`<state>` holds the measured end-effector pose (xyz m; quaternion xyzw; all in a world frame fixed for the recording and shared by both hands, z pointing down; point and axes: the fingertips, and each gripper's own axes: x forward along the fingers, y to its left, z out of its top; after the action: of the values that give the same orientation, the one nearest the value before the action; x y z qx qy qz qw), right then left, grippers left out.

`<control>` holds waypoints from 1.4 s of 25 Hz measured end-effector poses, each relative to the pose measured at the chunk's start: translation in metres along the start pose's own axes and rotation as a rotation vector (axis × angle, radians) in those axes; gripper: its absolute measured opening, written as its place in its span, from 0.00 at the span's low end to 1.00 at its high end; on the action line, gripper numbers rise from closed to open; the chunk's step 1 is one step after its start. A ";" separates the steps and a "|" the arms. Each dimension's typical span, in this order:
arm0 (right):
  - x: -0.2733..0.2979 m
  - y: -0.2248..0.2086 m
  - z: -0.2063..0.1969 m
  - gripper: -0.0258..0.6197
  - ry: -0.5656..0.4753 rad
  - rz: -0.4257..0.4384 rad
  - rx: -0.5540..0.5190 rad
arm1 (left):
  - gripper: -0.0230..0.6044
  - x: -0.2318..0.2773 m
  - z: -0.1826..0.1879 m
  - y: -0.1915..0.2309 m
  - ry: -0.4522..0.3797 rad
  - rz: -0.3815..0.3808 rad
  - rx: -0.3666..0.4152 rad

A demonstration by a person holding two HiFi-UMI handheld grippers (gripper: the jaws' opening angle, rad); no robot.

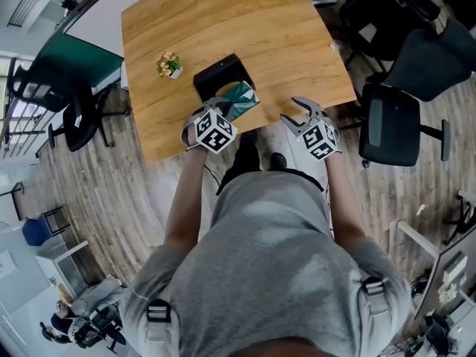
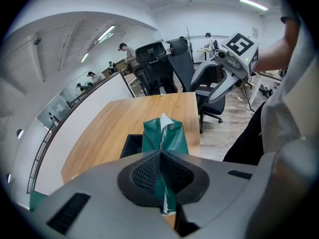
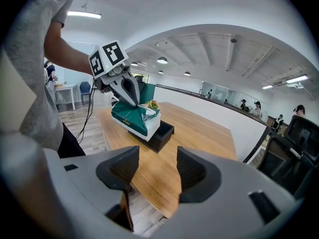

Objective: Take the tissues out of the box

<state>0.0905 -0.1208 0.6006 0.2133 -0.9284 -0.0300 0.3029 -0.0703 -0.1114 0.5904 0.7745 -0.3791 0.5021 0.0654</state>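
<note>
Tissue pack [image 3: 132,114]: green wrapper, white at one end. It is raised and tilted above the box [image 3: 160,132], with its low side at or on the rim; I cannot tell whether they touch. It is not yet clear of the box.

Left tongs [image 2: 160,171]: closed on the near top fold of the pack's wrapper. The pack runs straight ahead from them, its long axis in line with the jaws and pointing away over the desk [image 1: 223,21].

Box: black, open-topped, empty where I can see in. It stands close to my edge of the desk, under and just past the pack.

Right tongs [image 3: 153,171]: jaws apart with nothing between them. They hang over the desk's near edge, to the right of the pack and apart from it. The left holds the load, so the right is free to steady the box.

Room: my judgement is that the way out is up and toward me — the space above is open, and bare desk lies to the right and beyond.

Plant [image 1: 169,64]: small, left of the box and beyond it, out of that path.

Chairs [image 1: 390,125]: off the desk's right side, well apart.
</note>
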 end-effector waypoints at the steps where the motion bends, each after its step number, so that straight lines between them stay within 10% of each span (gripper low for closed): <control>1: -0.002 0.002 -0.001 0.42 0.001 0.004 -0.004 | 0.07 -0.001 0.000 -0.003 0.001 0.002 -0.004; 35: -0.027 0.030 -0.021 0.40 0.011 0.041 -0.063 | 0.07 -0.009 -0.013 -0.048 0.014 0.011 -0.046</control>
<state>0.1109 -0.0809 0.6083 0.1849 -0.9294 -0.0519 0.3151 -0.0501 -0.0669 0.6024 0.7670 -0.3944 0.4992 0.0830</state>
